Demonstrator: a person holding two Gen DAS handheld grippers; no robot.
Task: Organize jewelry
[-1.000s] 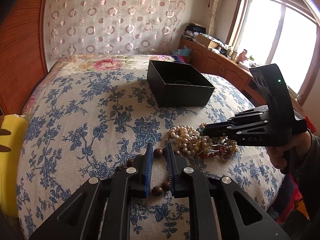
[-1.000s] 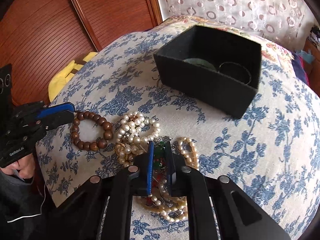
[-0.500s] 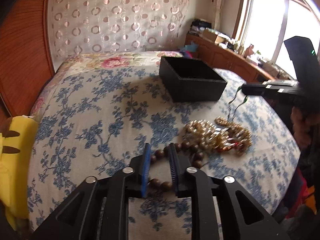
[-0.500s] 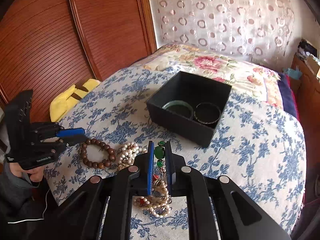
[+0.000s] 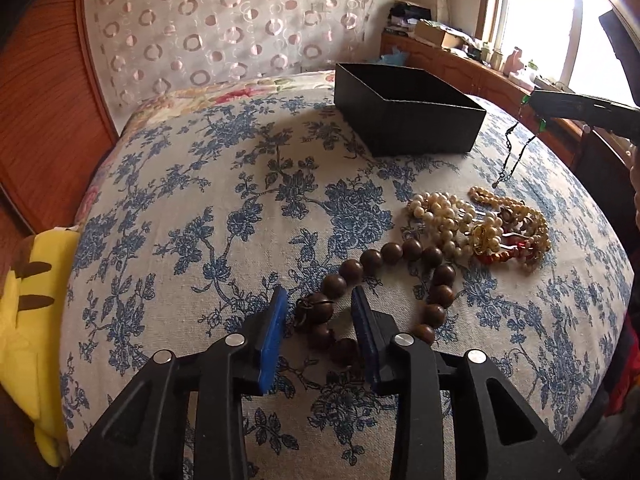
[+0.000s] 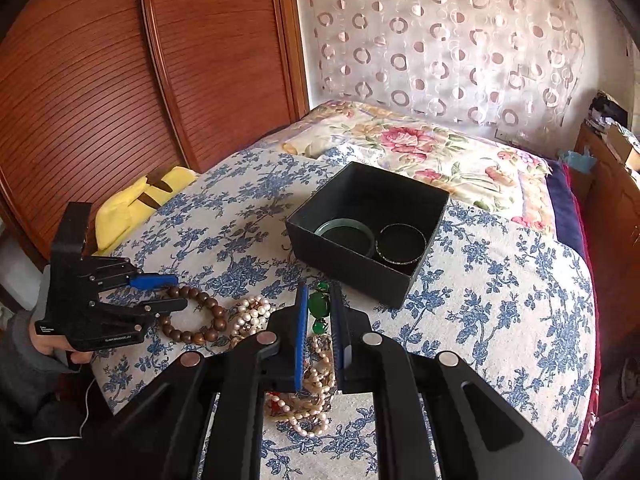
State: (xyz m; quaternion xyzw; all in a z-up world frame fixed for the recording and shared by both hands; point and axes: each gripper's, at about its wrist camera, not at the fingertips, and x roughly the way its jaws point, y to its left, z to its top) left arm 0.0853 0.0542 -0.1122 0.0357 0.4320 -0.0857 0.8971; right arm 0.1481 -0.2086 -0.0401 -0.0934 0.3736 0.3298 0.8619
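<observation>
My left gripper point(image 5: 318, 300) is open, its blue pads either side of the near end of a brown wooden bead bracelet point(image 5: 384, 254) lying on the bed; the bracelet also shows in the right wrist view point(image 6: 200, 316). My right gripper point(image 6: 319, 294) is shut on a green-stone necklace point(image 6: 319, 304) and holds it above the bed; its dark chain point(image 5: 514, 148) hangs down. A heap of pearl and gold jewelry point(image 5: 484, 228) lies beside the bracelet. The open black box point(image 6: 368, 236) holds a green bangle point(image 6: 346, 232) and a dark bangle point(image 6: 402, 242).
The jewelry lies on a bed with a blue floral cover point(image 5: 224, 208). A yellow plush point(image 5: 28, 304) sits at its left edge. A wooden wardrobe point(image 6: 120, 60) and a curtain point(image 6: 440, 40) stand behind. A wooden cabinet point(image 5: 460, 68) runs under the window.
My right gripper has lifted the green-stone necklace out of the heap and moved toward the box. My left gripper has opened wider around the wooden bead bracelet.
</observation>
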